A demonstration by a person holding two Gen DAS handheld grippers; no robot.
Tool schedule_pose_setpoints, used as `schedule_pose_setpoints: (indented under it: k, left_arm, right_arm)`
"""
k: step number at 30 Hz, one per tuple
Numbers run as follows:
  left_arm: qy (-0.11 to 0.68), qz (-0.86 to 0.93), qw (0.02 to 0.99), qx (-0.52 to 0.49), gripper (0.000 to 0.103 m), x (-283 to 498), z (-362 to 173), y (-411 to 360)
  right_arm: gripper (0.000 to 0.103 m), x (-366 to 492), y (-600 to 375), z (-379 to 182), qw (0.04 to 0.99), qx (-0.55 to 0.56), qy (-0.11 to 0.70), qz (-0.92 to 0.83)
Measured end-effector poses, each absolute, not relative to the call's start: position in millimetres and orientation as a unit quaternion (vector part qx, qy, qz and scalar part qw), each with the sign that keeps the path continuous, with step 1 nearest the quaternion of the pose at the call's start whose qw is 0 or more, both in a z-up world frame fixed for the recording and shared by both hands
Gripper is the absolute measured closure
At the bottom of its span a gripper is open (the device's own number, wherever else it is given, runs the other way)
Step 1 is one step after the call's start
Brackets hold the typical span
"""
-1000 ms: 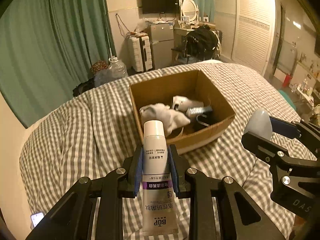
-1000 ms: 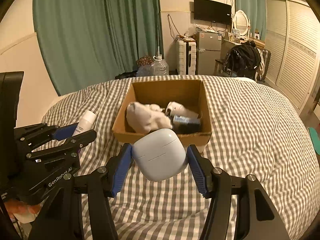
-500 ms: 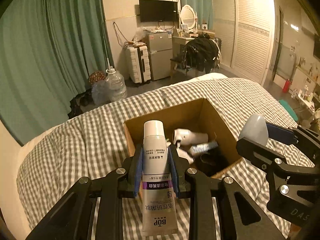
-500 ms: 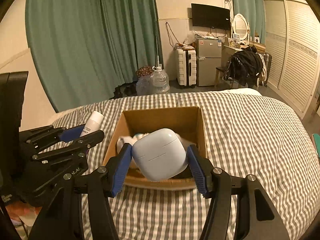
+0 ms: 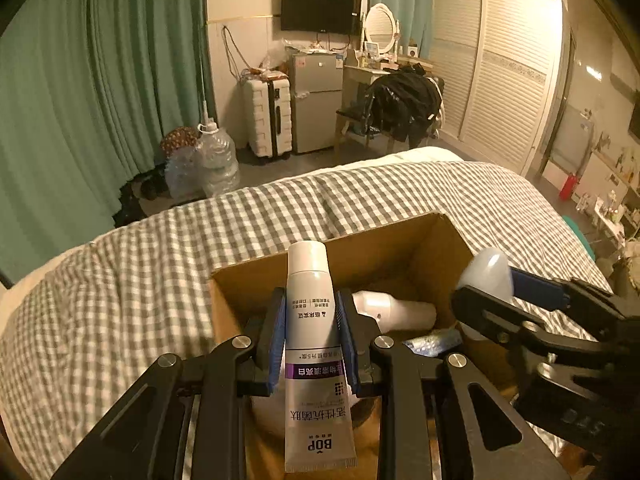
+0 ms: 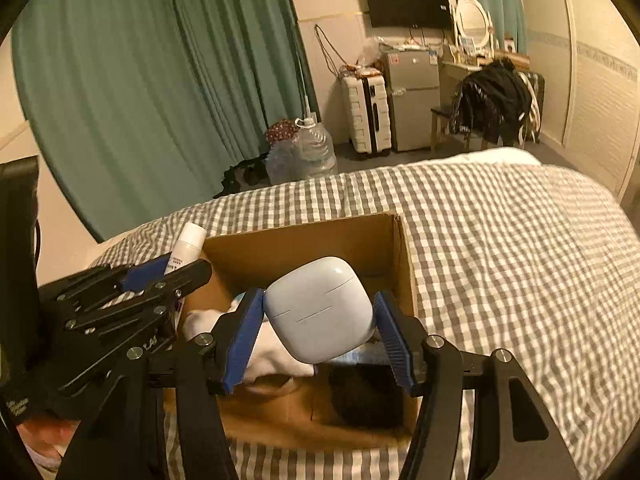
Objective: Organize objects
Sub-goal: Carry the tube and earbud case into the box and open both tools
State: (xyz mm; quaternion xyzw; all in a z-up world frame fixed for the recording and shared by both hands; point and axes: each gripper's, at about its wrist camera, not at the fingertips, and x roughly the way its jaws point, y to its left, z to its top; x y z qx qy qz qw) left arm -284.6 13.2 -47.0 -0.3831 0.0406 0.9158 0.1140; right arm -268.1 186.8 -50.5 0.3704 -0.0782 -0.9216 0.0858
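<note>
Left gripper (image 5: 311, 334): blue pads clamped on a white tube (image 5: 316, 364), one pad on each side of its middle. Tube stands upright between the fingers, round cap pointing forward and away, flat crimped end toward the camera. Purple band and dark print on its face.

Right gripper (image 6: 320, 334): fingers pressed against both sides of a pale blue earbud case (image 6: 320, 310). Case sits tilted between the pads, lid seam running slantwise across its front.

Cardboard box (image 6: 404, 264): open-topped, resting on a grey-and-white checked bedspread (image 6: 500, 240). Directly beyond and beneath both sets of fingertips. Both held things hang over the box opening, neither touching its walls as far as can be told.

Inside the box, past the left fingertips: a white hair dryer (image 5: 394, 310) lying on its side just right of the tube, and a small bluish packet (image 5: 434, 340) beside it. Below the right fingers: white cloth (image 6: 272, 350) on the left side, something dark on the right, too dim to name.

In the right wrist view, the other gripper sits left of the right fingers, tube cap showing above it.
</note>
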Motion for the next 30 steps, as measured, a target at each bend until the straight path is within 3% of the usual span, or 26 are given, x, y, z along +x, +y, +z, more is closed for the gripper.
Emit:
schedule_pose_setpoints:
  k: [21,23,25,26,27,30]
  left_arm:
    - [0.045,0.895,0.118,-0.427,0.077,-297,-101,21]
    - [0.049,0.896,0.117,-0.426,0.076,-296,-98,22]
    - [0.048,0.897,0.116,-0.425,0.064,-293,-93,20]
    - [0.046,0.898,0.113,-0.422,0.046,-291,-89,18]
    - [0.043,0.903,0.107,-0.414,0.035,-288,-83,16]
    - [0.042,0.913,0.099,-0.393,0.032,-277,-66,10]
  right_arm:
    - [0.046,-298,189,-85,0.062,0.375,-0.097,-0.92]
    - [0.04,-297,191,-83,0.065,0.37,-0.105,-0.921]
    - [0.03,-295,192,-78,0.066,0.362,-0.11,-0.923]
    - [0.029,-293,191,-74,0.064,0.357,-0.111,-0.925]
    - [0.026,-287,189,-71,0.063,0.351,-0.111,-0.928]
    - [0.02,-279,188,-57,0.06,0.339,-0.112,-0.932]
